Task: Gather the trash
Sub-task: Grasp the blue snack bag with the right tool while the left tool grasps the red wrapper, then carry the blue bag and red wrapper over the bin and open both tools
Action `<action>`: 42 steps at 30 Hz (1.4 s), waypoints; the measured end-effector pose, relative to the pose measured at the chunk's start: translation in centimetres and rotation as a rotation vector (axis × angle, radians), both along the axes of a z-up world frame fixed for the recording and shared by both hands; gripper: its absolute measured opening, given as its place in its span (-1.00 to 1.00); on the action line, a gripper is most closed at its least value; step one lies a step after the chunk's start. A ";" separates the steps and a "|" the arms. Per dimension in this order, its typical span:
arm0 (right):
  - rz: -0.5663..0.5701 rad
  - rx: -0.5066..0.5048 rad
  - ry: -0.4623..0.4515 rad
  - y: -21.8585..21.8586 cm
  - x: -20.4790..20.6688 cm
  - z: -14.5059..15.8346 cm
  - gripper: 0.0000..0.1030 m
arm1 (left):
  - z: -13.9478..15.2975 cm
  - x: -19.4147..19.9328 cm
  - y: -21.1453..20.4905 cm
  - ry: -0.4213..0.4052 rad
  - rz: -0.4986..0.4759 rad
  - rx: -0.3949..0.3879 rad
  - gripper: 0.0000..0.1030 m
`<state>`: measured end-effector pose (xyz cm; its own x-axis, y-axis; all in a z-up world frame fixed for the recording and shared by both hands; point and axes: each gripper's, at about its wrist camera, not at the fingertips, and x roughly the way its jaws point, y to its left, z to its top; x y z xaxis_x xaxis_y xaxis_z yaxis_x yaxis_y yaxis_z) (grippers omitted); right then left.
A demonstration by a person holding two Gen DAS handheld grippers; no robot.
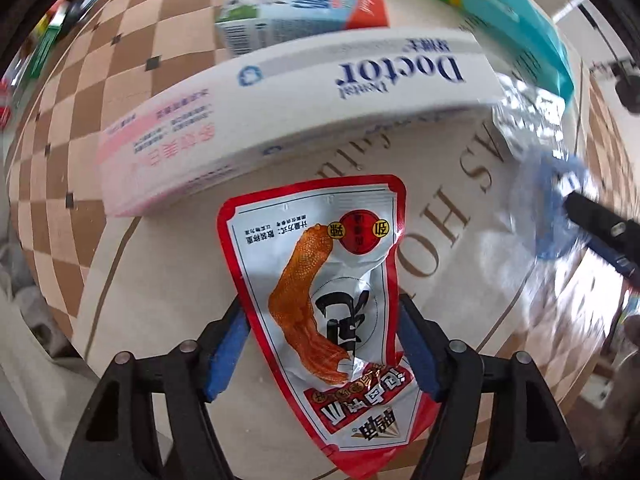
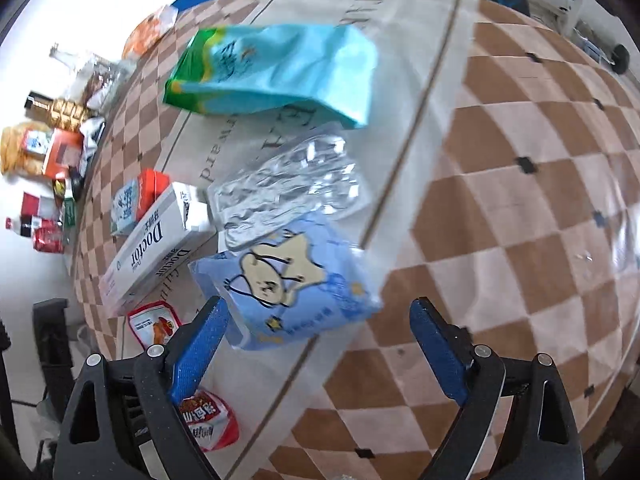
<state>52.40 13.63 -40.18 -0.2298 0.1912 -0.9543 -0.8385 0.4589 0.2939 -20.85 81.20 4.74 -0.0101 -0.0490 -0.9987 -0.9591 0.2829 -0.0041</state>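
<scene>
A red and white snack pouch lies on the cloth below a white Doctor toothpaste box. My left gripper points down over the pouch, its blue pads pressed against the pouch's two long edges. My right gripper hangs open and wide over a light blue cartoon bag, with nothing gripped. In the left wrist view one right finger shows over that blue bag. The same pouch is partly hidden behind the right gripper's left finger.
A milk carton, a teal snack bag and crumpled clear plastic lie near the toothpaste box. The checkered tablecloth stretches to the right. Several packets and bottles crowd the table's left edge.
</scene>
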 end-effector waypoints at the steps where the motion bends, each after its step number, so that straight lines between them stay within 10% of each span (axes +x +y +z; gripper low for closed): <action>1: 0.002 -0.017 -0.008 0.3 -0.4 -0.3 0.81 | 0.3 -0.6 -0.2 -0.019 0.005 0.003 0.21; 3: 0.002 -0.028 -0.013 0.3 -0.8 -0.6 0.40 | 0.9 -1.2 -0.7 -0.045 0.003 0.008 -0.06; 9: -0.028 -0.009 -0.036 -1.3 -1.1 -0.3 0.09 | 1.0 -1.8 -1.4 -0.059 -0.027 0.033 -0.28; 30: -0.131 0.133 0.020 -13.6 -5.8 7.3 0.00 | 10.9 -1.6 -11.6 -0.193 -0.140 0.242 -0.47; 42: -0.168 0.171 0.020 -26.9 -20.1 10.3 -0.01 | 16.3 -13.8 -21.8 -0.291 -0.181 0.269 -0.47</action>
<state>32.30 -13.25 -29.93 -0.1993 0.3864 -0.9006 -0.7478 0.5340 0.3946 -34.60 59.42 21.00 0.2893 0.1902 -0.9382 -0.8636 0.4747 -0.1700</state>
